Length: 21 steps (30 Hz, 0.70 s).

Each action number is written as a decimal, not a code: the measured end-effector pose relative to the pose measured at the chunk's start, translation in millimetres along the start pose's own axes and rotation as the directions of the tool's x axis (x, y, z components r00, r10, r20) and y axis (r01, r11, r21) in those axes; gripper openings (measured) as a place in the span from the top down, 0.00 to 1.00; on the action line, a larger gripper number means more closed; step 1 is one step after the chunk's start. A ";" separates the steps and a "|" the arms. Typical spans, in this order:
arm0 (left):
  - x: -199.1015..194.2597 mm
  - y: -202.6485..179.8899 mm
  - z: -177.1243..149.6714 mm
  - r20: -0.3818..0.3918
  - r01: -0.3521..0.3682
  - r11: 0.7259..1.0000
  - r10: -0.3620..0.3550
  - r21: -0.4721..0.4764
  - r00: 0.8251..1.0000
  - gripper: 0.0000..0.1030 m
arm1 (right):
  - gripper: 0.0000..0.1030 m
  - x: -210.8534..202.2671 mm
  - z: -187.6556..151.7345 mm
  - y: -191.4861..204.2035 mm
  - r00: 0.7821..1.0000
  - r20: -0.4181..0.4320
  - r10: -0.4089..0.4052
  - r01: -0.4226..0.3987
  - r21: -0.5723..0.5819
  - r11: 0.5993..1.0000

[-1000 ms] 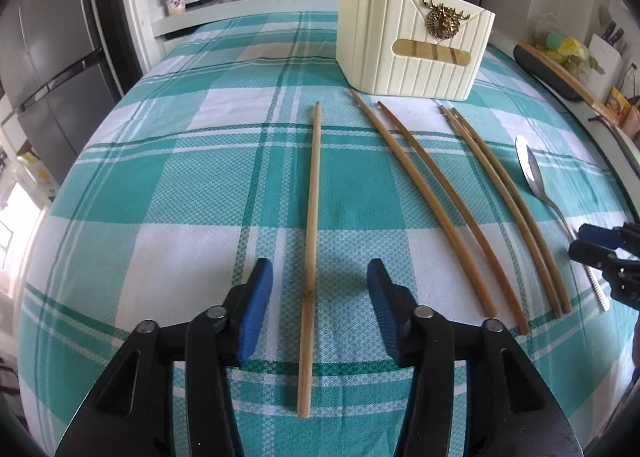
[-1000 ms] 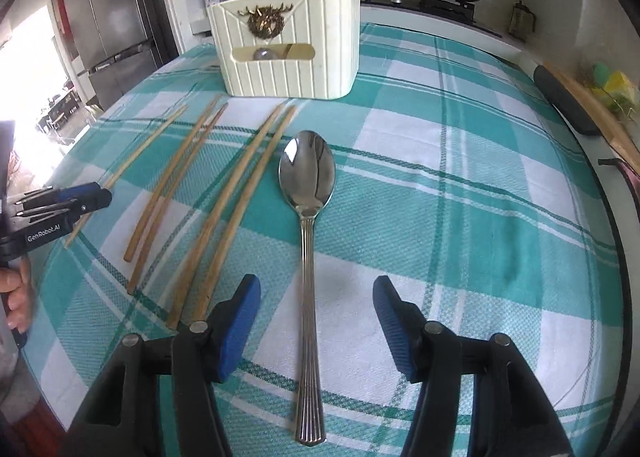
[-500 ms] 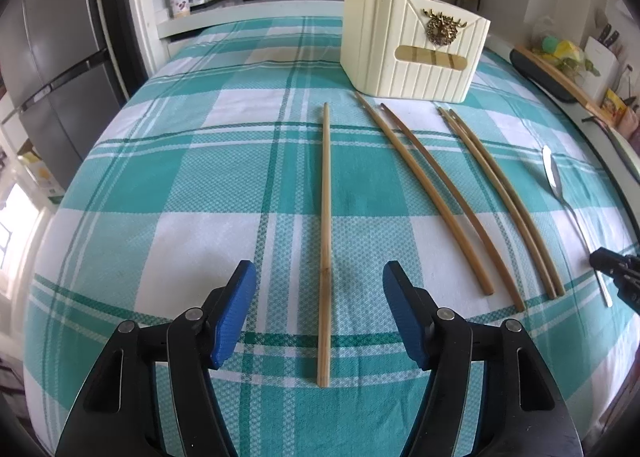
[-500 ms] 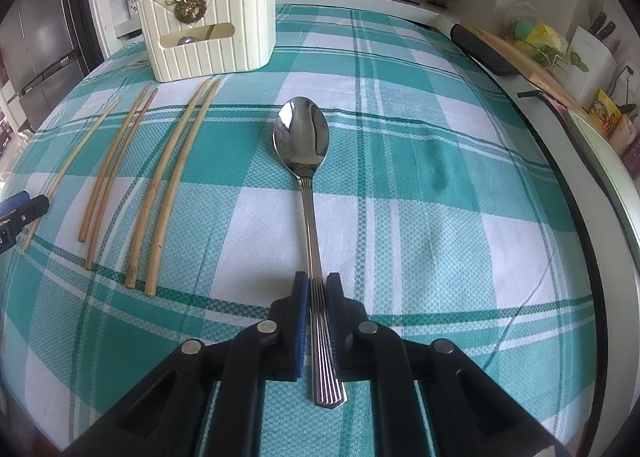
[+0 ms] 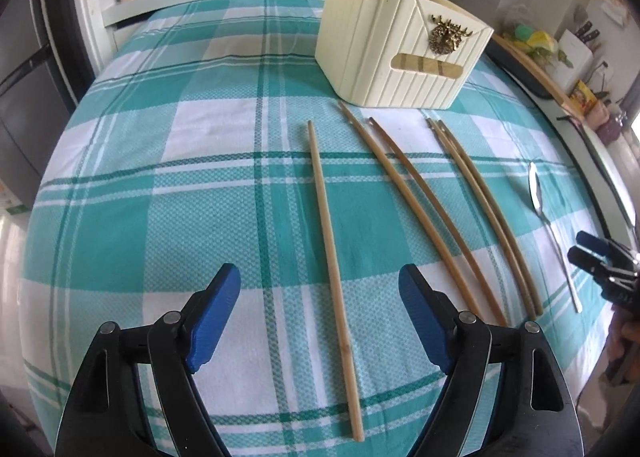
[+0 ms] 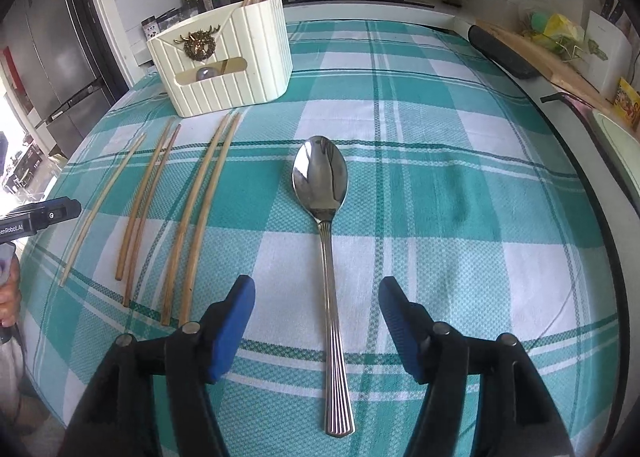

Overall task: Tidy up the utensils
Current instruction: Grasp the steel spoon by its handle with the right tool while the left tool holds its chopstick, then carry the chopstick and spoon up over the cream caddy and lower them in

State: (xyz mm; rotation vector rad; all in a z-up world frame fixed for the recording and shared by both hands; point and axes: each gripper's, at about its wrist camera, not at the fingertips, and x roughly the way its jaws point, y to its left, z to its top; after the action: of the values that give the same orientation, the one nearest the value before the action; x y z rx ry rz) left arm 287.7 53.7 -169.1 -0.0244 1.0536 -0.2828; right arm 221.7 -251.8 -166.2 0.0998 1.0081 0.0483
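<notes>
My right gripper (image 6: 316, 321) gapes over the ribbed steel spoon (image 6: 326, 241) lying on checked cloth; my left gripper (image 5: 320, 309) spreads around one slim, probably bamboo chopstick (image 5: 334, 269) near the ridged cream holder (image 5: 384, 45).

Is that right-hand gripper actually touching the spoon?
Apart. In the right wrist view the right gripper is open: its blue fingers stand on either side of the spoon handle, with tablecloth showing between.

both wrist cams low over table, facing utensil holder (image 5: 400, 53), sharing chopsticks (image 6: 200, 213), spoon (image 6: 324, 193)
</notes>
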 end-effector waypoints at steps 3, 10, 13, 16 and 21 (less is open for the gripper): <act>15.6 0.8 12.3 -0.019 -0.024 0.999 0.024 0.022 1.000 0.20 | 0.36 6.6 13.8 -4.5 1.000 -0.008 0.020 -0.020 0.004 1.000; 44.7 0.6 36.6 -0.040 -0.110 0.992 0.113 0.067 0.993 0.20 | 0.36 40.6 44.4 9.9 0.999 -0.040 0.010 -0.012 -0.050 0.999; 48.7 0.3 43.4 -0.041 -0.112 0.991 0.115 0.077 0.992 0.20 | 0.36 56.8 49.4 16.4 0.998 -0.051 -0.023 0.019 -0.080 0.997; 51.8 1.1 50.2 -0.038 -0.110 0.991 0.113 0.073 0.993 0.26 | 0.36 64.9 53.0 22.0 0.999 -0.019 -0.046 0.044 -0.111 0.993; 52.1 -2.4 60.0 -0.018 -0.084 0.993 0.086 0.077 0.996 0.87 | 0.56 70.7 63.8 17.1 0.998 0.026 -0.060 0.062 -0.088 0.994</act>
State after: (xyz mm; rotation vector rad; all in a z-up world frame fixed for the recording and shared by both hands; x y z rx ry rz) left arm 362.8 31.9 -183.4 0.0921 1.0610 -0.2460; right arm 313.5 -232.6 -190.0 -0.0118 0.9839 0.0359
